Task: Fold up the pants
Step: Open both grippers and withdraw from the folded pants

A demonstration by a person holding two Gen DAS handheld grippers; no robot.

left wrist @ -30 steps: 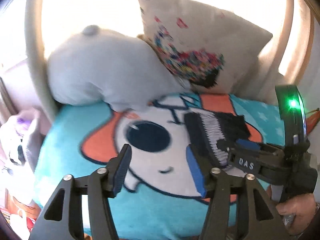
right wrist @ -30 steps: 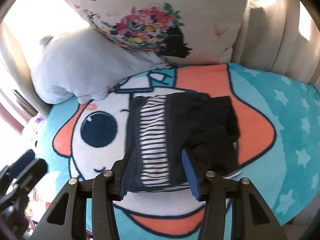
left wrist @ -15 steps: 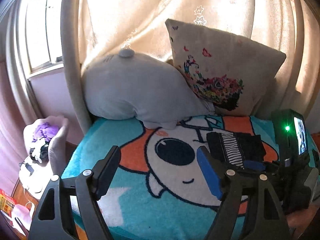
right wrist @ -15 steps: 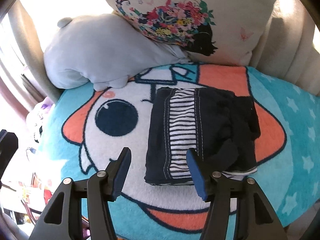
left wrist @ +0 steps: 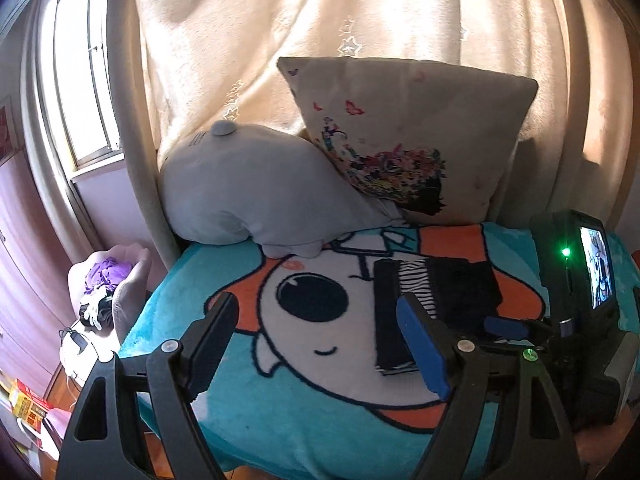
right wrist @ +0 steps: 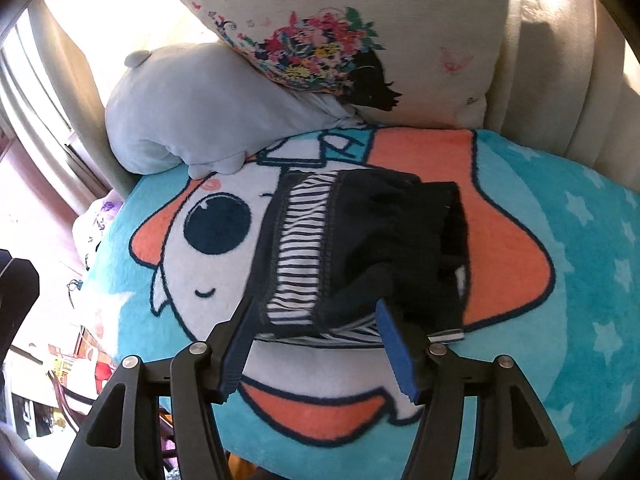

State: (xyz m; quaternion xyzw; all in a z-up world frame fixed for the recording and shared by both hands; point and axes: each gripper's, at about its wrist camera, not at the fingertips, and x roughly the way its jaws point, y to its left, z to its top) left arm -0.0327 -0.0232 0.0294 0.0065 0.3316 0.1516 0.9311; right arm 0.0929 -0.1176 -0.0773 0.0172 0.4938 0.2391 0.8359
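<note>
The pants [right wrist: 360, 248] are lying folded into a compact bundle near the middle of the blanket [right wrist: 580, 280]. The right gripper [right wrist: 316, 340] is opening, gripping nothing; the left gripper [left wrist: 316, 344] is standing wide, empty. Folding appears essentially complete.

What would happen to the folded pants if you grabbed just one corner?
The folded pants would probably flop open: they are soft cloth, with loose layers showing at the near edge. They look light. On the fuzzy blanket they would likely drag, not slide.
</note>
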